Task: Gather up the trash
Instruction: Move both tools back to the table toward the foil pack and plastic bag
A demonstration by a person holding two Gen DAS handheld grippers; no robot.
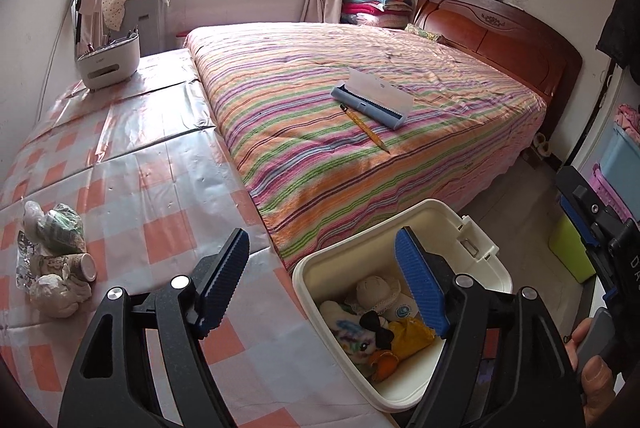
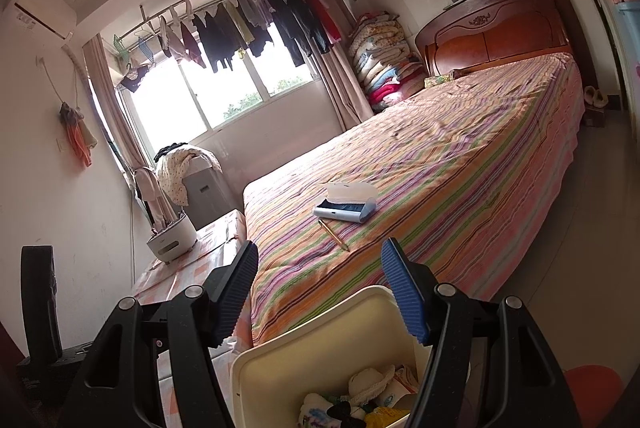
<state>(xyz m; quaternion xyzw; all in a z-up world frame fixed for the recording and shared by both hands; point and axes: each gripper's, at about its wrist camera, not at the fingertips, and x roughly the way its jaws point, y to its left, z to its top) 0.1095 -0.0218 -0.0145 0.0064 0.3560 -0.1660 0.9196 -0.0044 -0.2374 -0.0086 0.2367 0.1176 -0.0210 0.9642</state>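
A pile of trash (image 1: 56,260) lies on the checked table cover (image 1: 152,188) at the left: crumpled tissue, a paper cup on its side, foil and a green wrapper. A cream bin (image 1: 320,272) stands open beside the table, holding soft toys and bits of cloth; it also shows in the right wrist view (image 2: 304,340). My left gripper (image 1: 320,284) is open and empty, over the table edge and the bin. My right gripper (image 2: 320,292) is open and empty above the bin; it shows at the right edge of the left wrist view (image 1: 592,228).
A striped bed (image 1: 360,100) fills the middle, with an open blue pencil case (image 1: 372,96) and a pencil (image 1: 364,128) on it. A white appliance (image 1: 108,62) sits at the table's far end. Plastic boxes (image 1: 616,164) stand at the right.
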